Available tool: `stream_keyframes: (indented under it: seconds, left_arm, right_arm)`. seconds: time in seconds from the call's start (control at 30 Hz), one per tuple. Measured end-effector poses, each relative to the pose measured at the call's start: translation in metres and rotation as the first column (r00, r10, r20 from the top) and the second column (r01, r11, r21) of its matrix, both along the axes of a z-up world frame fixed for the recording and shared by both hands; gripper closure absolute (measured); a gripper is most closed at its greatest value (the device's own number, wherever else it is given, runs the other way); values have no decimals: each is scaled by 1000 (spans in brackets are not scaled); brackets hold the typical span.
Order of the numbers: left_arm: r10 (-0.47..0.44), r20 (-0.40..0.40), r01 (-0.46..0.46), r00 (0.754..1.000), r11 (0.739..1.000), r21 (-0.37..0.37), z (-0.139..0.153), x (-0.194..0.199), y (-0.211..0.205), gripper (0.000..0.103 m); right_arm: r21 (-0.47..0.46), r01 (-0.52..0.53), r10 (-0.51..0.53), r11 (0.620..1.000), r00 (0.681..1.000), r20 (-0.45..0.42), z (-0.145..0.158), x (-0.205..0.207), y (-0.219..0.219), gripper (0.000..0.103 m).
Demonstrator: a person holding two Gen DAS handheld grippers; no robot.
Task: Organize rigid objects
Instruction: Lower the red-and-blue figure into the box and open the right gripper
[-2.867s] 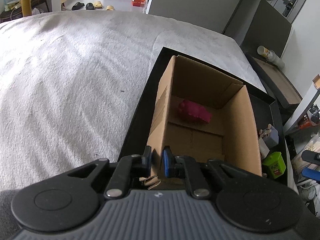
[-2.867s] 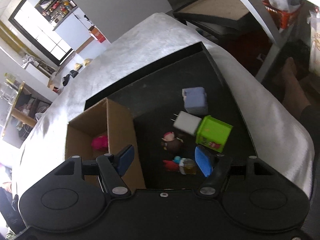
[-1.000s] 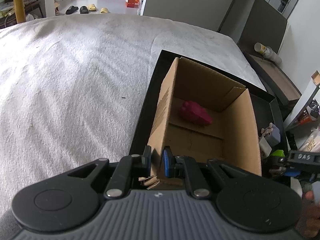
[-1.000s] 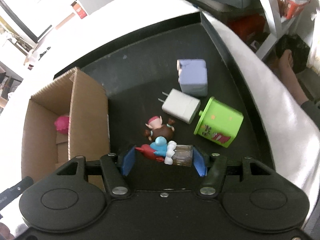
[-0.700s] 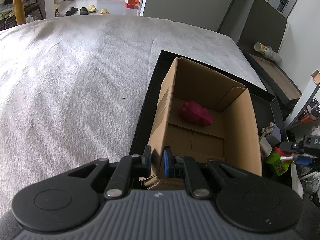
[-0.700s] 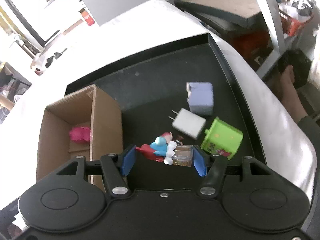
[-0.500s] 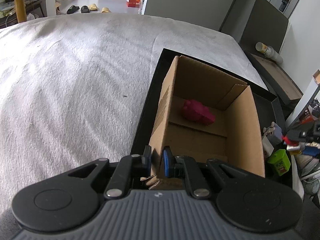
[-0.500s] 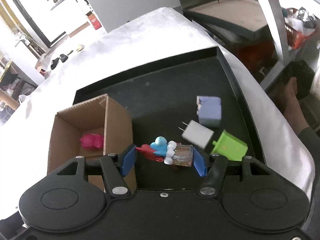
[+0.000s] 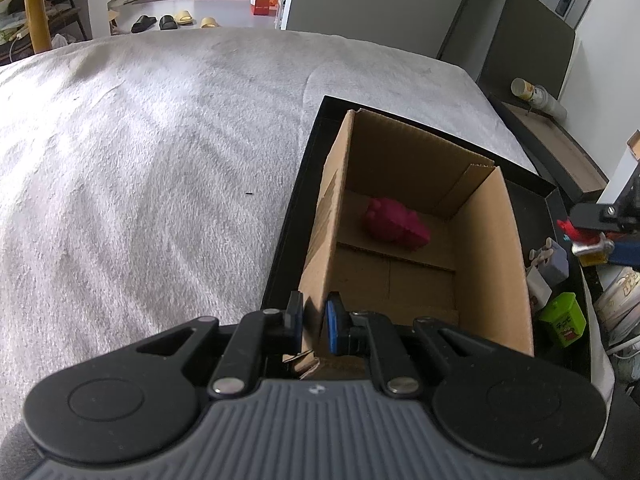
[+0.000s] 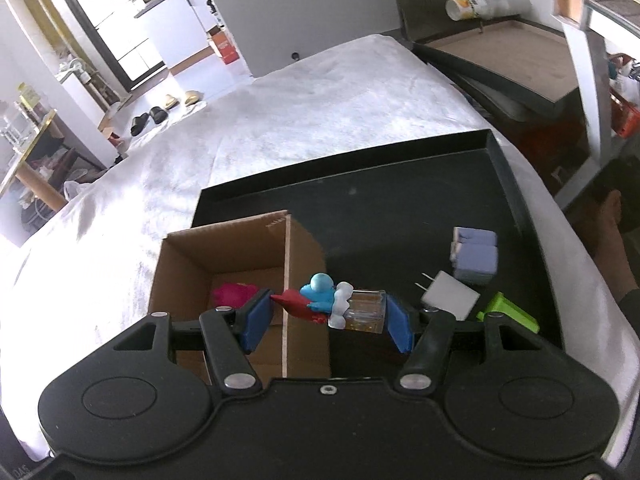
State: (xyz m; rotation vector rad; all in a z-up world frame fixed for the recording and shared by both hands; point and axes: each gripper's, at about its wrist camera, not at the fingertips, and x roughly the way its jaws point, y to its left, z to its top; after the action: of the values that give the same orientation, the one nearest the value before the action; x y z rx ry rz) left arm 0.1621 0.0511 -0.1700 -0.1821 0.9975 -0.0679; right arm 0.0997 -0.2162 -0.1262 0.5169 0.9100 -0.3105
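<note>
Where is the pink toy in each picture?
Left wrist view: the pink toy lies on the floor of the cardboard box, toward its far end, right of centre.
Right wrist view: the pink toy peeks out inside the box, lower left, just behind the right claw.
Shared landmark: the cardboard box.

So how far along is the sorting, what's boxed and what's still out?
Done: one pink toy lies in the cardboard box. In hand: the right gripper is shut on a blue figurine beside the box, while the left gripper pinches the box's wall. Left: a purple block, white charger and green box on the black tray.
</note>
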Motion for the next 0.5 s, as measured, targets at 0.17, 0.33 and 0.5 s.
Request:
stream_keyframes:
  seconds: [0.17, 0.33, 0.5]
  left_arm:
    - [-16, 2, 16, 1000, 1000, 0, 1, 0, -1, 92]
    - [-20, -1, 20, 1000, 1000, -9, 0, 0, 0, 92]
    - [-23, -4, 22, 1000, 1000, -17, 0, 1, 2, 92]
  right_arm:
    - [-6, -26, 26, 1000, 1000, 12, 3, 9, 10, 44]
    - [-9, -53, 53, 999, 998, 24, 4, 21, 19, 44]
    - [-43, -107, 108, 993, 994, 23, 3, 36, 34, 44]
